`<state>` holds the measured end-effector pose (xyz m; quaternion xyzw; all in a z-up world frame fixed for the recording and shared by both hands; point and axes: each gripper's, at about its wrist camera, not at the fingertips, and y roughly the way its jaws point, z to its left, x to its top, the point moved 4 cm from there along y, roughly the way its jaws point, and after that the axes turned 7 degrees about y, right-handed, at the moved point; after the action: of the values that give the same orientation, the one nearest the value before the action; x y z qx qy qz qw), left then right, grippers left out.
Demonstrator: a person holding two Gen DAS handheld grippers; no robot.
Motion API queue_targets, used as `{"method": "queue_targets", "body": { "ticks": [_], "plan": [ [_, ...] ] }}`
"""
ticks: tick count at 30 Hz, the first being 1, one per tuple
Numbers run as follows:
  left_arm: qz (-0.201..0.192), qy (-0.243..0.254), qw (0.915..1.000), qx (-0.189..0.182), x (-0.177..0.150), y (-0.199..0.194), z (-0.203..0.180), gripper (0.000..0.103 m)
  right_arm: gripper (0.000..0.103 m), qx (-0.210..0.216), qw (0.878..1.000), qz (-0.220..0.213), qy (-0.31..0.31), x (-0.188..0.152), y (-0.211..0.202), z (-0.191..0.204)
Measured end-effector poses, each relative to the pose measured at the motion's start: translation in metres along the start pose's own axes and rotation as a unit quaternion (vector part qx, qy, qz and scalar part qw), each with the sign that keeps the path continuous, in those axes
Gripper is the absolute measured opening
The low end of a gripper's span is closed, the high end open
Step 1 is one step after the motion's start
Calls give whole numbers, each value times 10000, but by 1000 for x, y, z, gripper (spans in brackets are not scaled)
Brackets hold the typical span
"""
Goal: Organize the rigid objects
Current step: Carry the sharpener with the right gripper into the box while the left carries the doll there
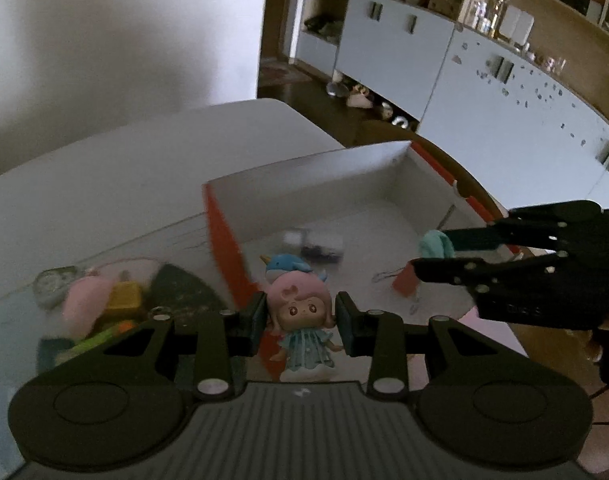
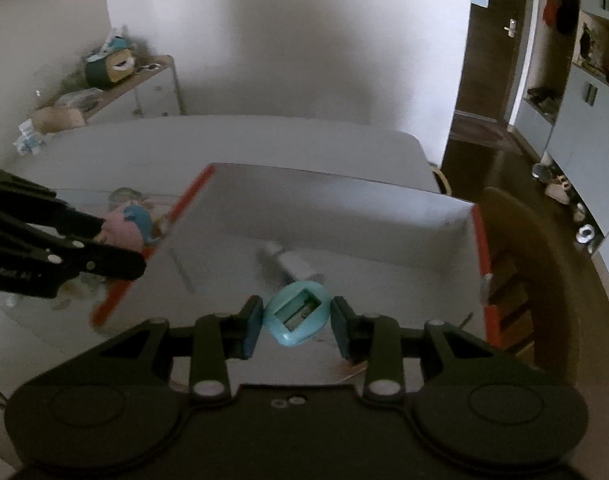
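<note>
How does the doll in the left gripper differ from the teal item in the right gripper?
The doll is a pink-haired figure in a pale blue dress; the teal sharpener is a plain oval shell with a blade slot. The doll is multicoloured, the sharpener one colour. Both are clamped between fingers above the box.

— How does the left gripper stand?
— Its jaws are closed on a pink-haired doll, pads against the head, above the left wall of the box.
— And the right gripper?
— Clamped on a teal sharpener, held over the box interior near its front edge.
</note>
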<state>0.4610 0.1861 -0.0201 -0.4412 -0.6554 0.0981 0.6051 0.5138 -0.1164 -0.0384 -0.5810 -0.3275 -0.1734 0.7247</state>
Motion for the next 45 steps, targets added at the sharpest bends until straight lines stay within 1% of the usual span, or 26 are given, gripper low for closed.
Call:
{"method": "queue_targets", "body": {
  "ticks": [4,7,11,19,25,31,39,43,45],
  "plan": [
    [72,82,9999,-23,19,19,-16,36,36,-105,9999,-9,-47,7,16,-13],
    [243,186,9995,-39,27,38,-28,36,36,-184,9998,34,-67,11,28,-23],
    [531,324,9980,-52,28,65,-41,36,36,-242,9993,201,-193,16,46,-32],
    [1078,313,9937,-25,27,111,-48,36,36,-243,9960,766,-381,25,87,-36],
    [1481,252,9887,3,21,137,-47,36,36,-460,9884,1333,-559,18,110,-36],
    [1754,265,9841,49,17,150,-47,36,35,-497,9824,1735,-480,8,125,-37],
    [2306,237,9728,-2,13,162,-44,36,36,-501,9801,1879,-396,6,129,-36],
    [2518,188,9676,27,9,165,-42,36,37,-502,9795,1923,-341,5,129,-35],
    [2553,171,9667,57,9,164,-41,36,38,-511,9798,1907,-328,6,128,-35]
  ]
}}
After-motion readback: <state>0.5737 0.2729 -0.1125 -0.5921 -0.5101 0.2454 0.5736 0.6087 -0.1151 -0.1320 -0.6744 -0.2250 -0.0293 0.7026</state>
